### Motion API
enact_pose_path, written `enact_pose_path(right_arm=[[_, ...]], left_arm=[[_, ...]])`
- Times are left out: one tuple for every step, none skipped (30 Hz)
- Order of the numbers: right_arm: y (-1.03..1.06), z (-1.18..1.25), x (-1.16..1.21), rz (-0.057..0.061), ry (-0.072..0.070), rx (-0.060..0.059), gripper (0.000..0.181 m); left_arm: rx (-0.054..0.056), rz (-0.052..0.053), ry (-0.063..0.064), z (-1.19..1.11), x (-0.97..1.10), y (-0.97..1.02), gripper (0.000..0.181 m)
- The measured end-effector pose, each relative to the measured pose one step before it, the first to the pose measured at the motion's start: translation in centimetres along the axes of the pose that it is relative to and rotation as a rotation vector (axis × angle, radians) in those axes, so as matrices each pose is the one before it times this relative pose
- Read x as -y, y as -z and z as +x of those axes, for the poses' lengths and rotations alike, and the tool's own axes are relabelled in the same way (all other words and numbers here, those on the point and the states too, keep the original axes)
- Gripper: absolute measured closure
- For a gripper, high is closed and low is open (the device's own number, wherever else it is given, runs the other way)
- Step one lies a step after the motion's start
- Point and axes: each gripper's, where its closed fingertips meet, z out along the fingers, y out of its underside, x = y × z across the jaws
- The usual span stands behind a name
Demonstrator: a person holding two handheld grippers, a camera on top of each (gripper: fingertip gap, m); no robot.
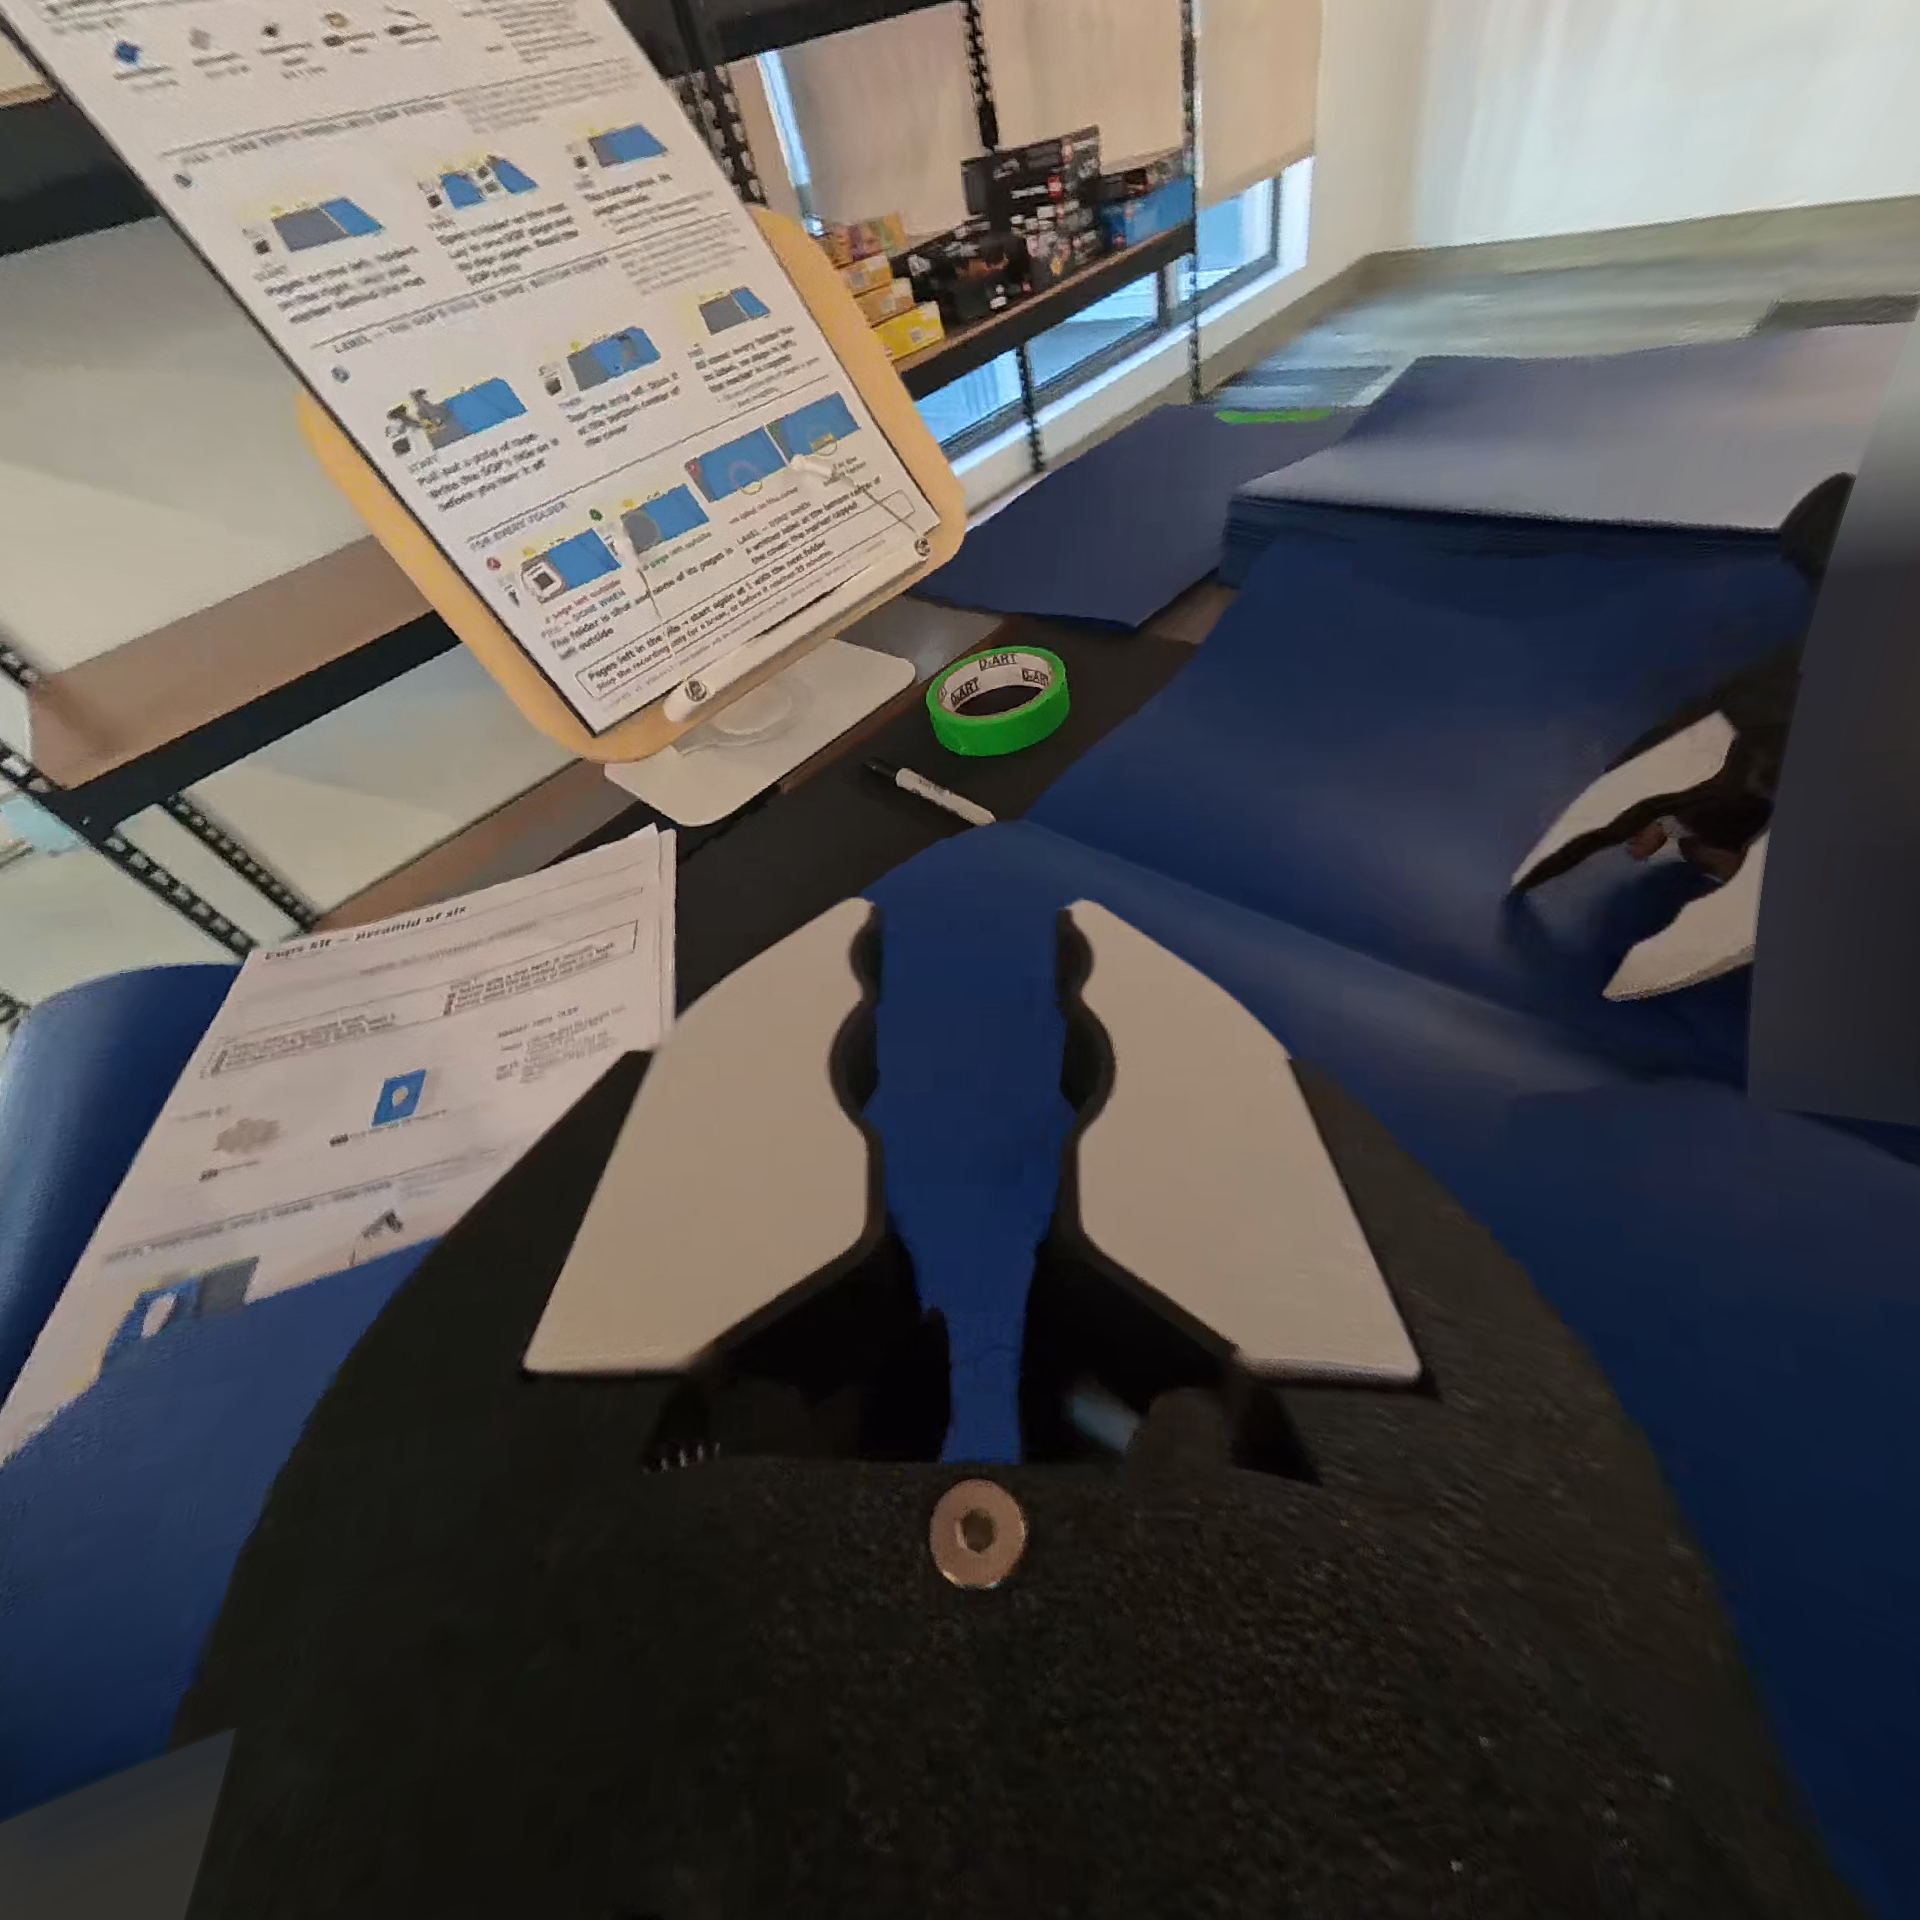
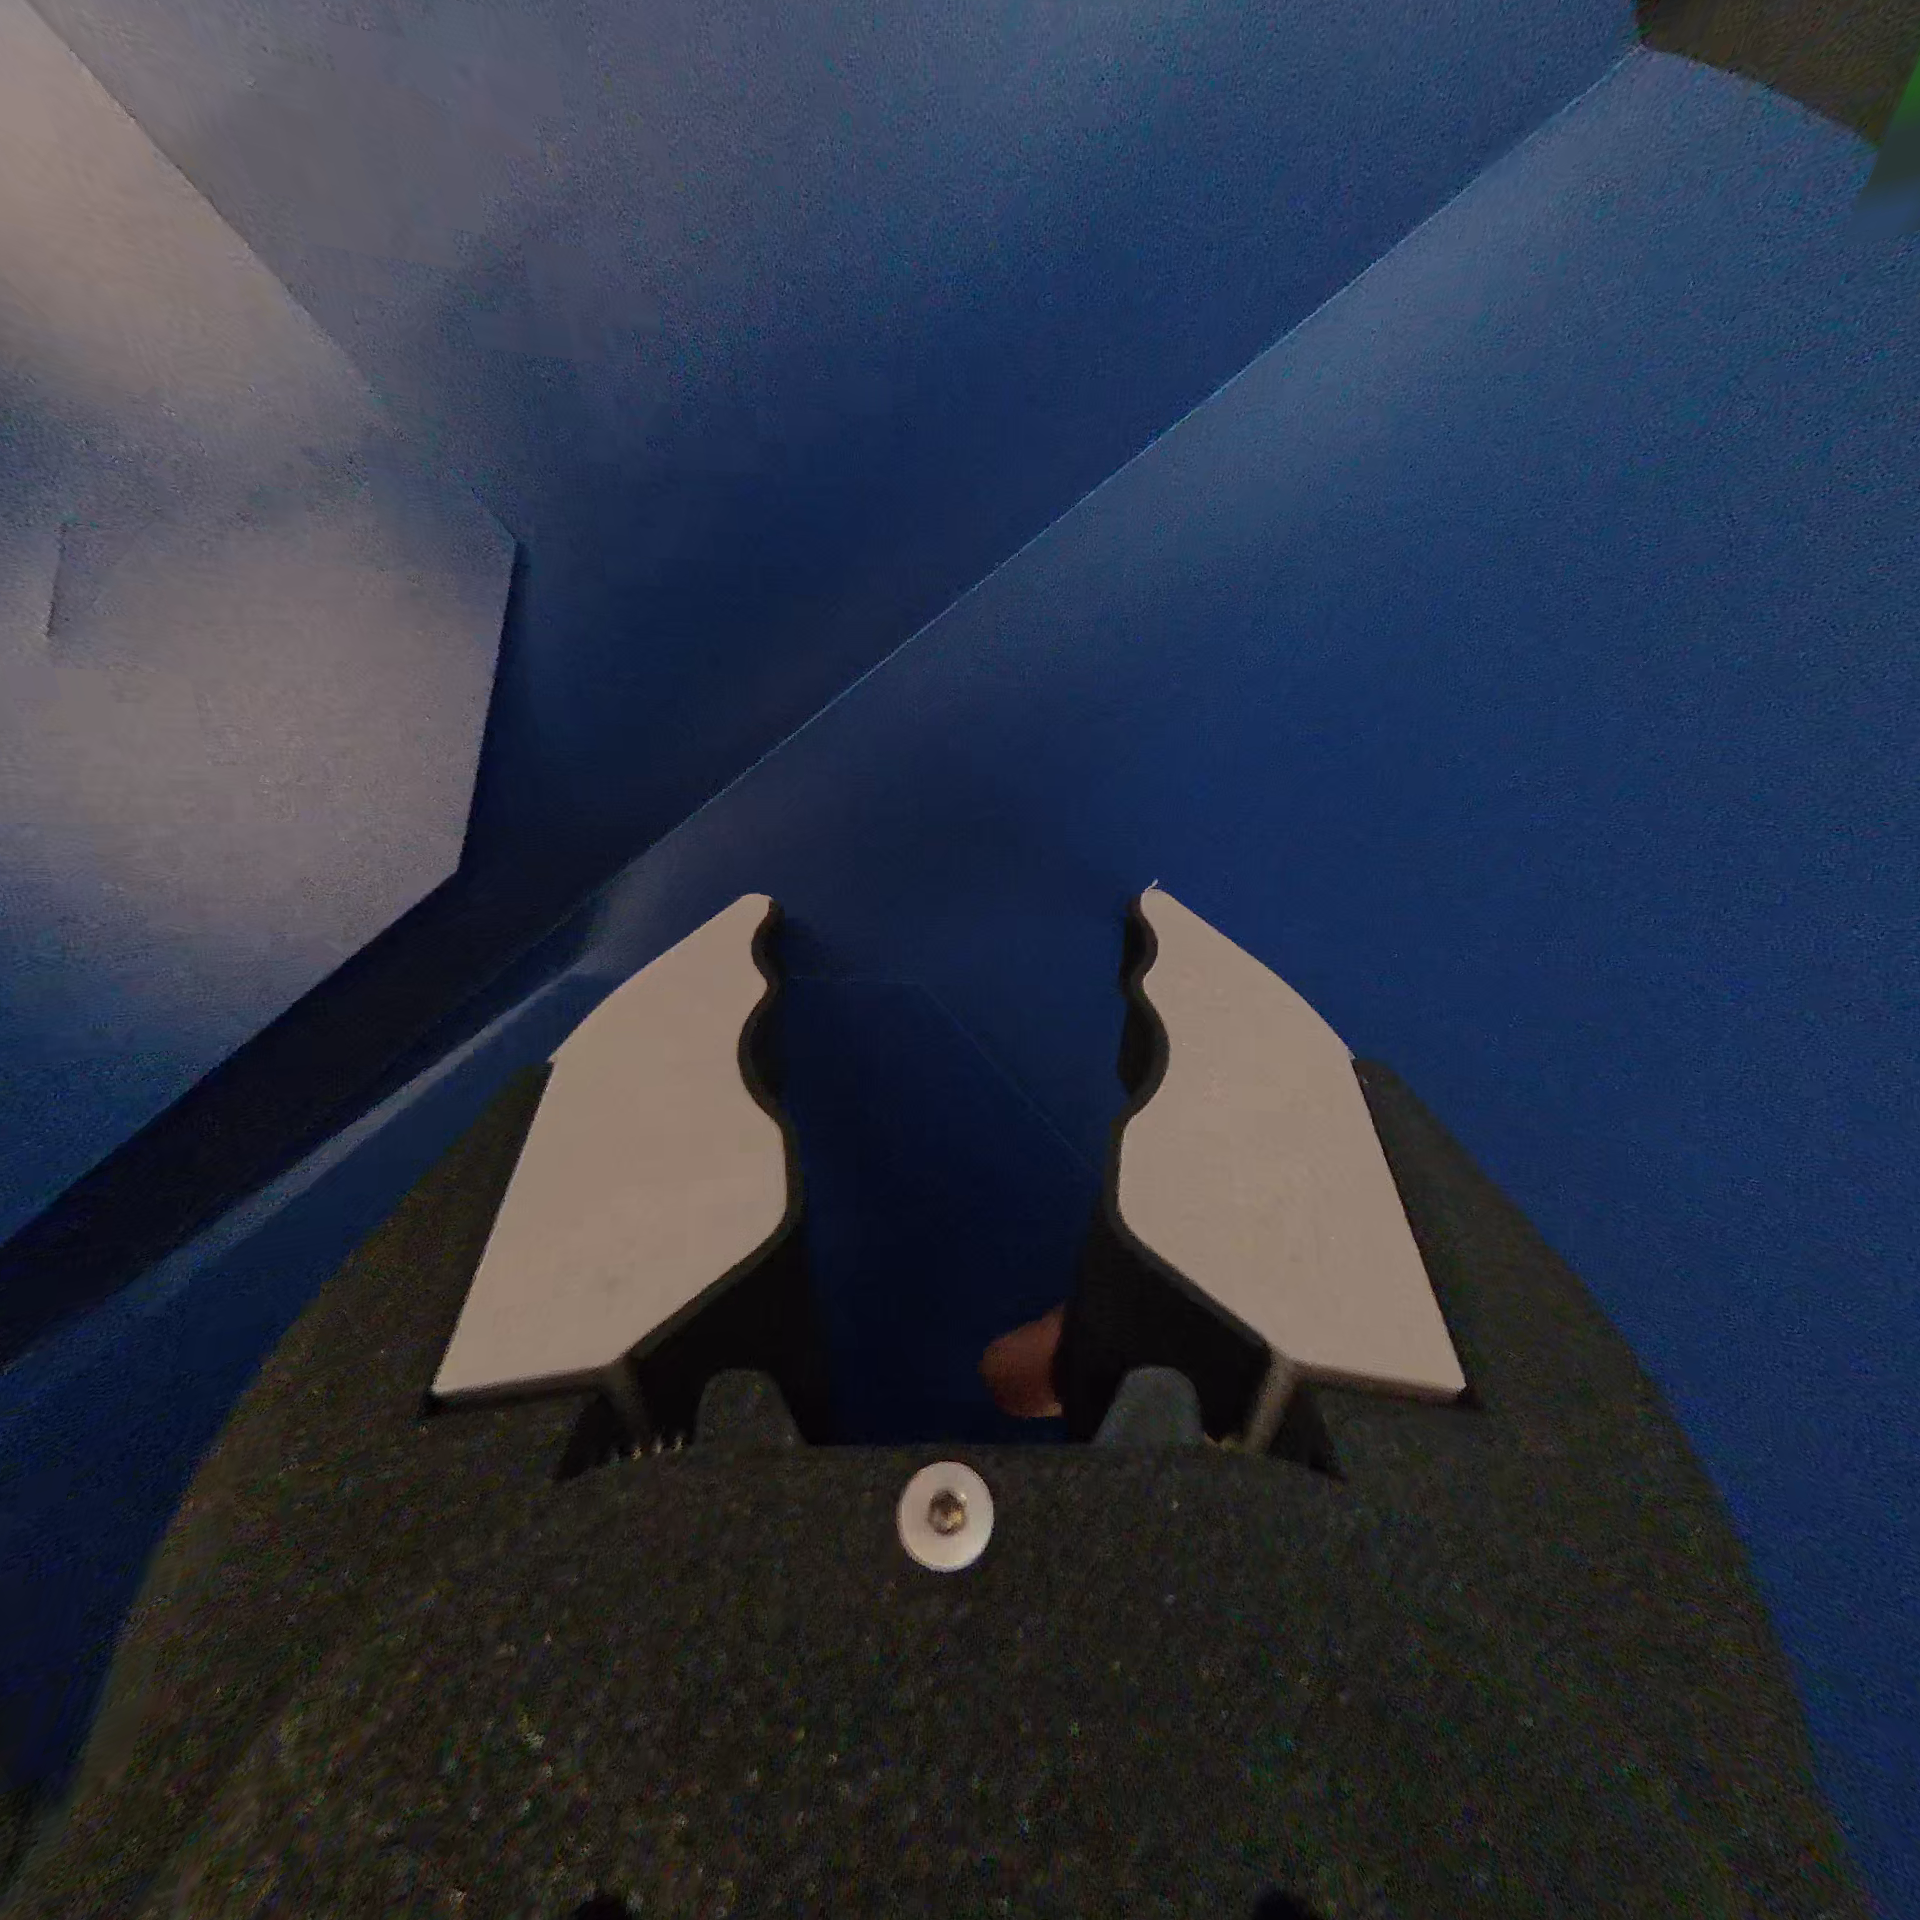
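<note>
My left gripper (image 1: 968, 909) is shut on a raised fold of a blue folder (image 1: 1351, 748) that lies open across the black table. The blue card fills the gap between its jaws. My right gripper (image 1: 1564, 935) (image 2: 954, 902) is open and empty. It sits low over the folder's right half, beside an upright dark blue panel (image 1: 1839, 727). The right wrist view shows only blue folder surfaces (image 2: 1455, 623), with a diagonal edge running up to the right and a paler panel (image 2: 208, 520) at the left. A person's fingertip (image 2: 1023, 1371) shows at the right gripper's base.
A printed instruction sheet (image 1: 540, 343) stands on a tan tilted stand behind. A green tape roll (image 1: 997, 698) and a black marker (image 1: 930, 792) lie beyond the folder. Printed pages (image 1: 416, 1060) lie at the left. A stack of blue folders (image 1: 1507, 488) sits at the back right, before a shelf of boxes (image 1: 1039, 229). The left gripper's tips are roughly 30 centimetres from the right gripper's.
</note>
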Motion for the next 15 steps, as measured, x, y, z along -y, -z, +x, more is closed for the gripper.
enact_pose_path(right_arm=[[0.066, -0.149, 0.004, -0.0098, 0.0018, 0.0189, 0.118], [0.290, -0.282, 0.158, -0.0056, -0.0050, 0.0342, 0.110], [0.658, -0.078, 0.715, 0.0223, -0.0325, 0.0148, 0.100], [1.035, -0.198, 1.247, 0.0484, -0.0343, 0.0152, 0.093], [1.180, -0.223, 1.469, 0.0461, -0.0219, 0.0087, 0.088], [1.075, 0.042, 1.372, 0.0210, 0.0011, -0.0129, 0.083], [0.878, 0.230, 1.214, -0.0007, 0.0309, -0.0258, 0.080], [0.659, 0.398, 1.222, -0.0053, 0.0464, -0.0341, 0.078], [0.451, 0.511, 1.368, 0.0044, 0.0465, -0.0361, 0.075], [0.254, 0.560, 1.499, 0.0124, 0.0380, -0.0346, 0.069], [0.064, 0.509, 1.560, 0.0128, 0.0301, -0.0240, 0.065], [-0.145, 0.547, 1.633, 0.0129, 0.0191, -0.0181, 0.059], [-0.327, 0.449, 1.614, 0.0095, 0.0077, -0.0061, 0.075], [-0.483, 0.315, 1.566, 0.0067, -0.0001, 0.0071, 0.093], [-0.464, 0.078, 1.593, 0.0129, 0.0116, 0.0239, 0.110]], left_arm=[[0.0241, -0.0086, 0.0059, 0.435, -0.473, 0.395, 0.132], [0.0322, -0.0071, 0.0059, 0.107, -0.317, 0.467, 0.117], [0.0244, -0.0105, -0.0032, -0.086, -0.218, 0.517, 0.107], [0.0198, -0.0122, -0.0117, -0.363, -0.105, 0.533, 0.101], [0.0242, -0.0134, -0.0087, -0.733, -0.030, 0.455, 0.090], [0.0201, -0.0198, 0.0010, -0.916, -0.041, 0.290, 0.081], [0.0088, -0.0307, 0.0125, -0.896, -0.183, 0.079, 0.077], [0.0018, -0.0326, 0.0177, -0.774, -0.206, -0.073, 0.077], [0.0029, -0.0177, 0.0138, -0.650, -0.018, -0.226, 0.073], [0.0045, -0.0027, 0.0028, -0.558, 0.213, -0.380, 0.057], [0.0218, -0.0048, -0.0031, -0.763, 0.241, -0.523, 0.034], [0.0110, -0.0192, -0.0111, -0.687, 0.142, -0.488, 0.033], [-0.0020, -0.0035, -0.0016, -0.616, 0.402, -0.460, 0.033], [-0.0069, 0.0225, 0.0061, -0.613, 0.706, -0.434, 0.033], [-0.0120, 0.0275, -0.0025, -0.587, 0.733, -0.389, 0.033]])
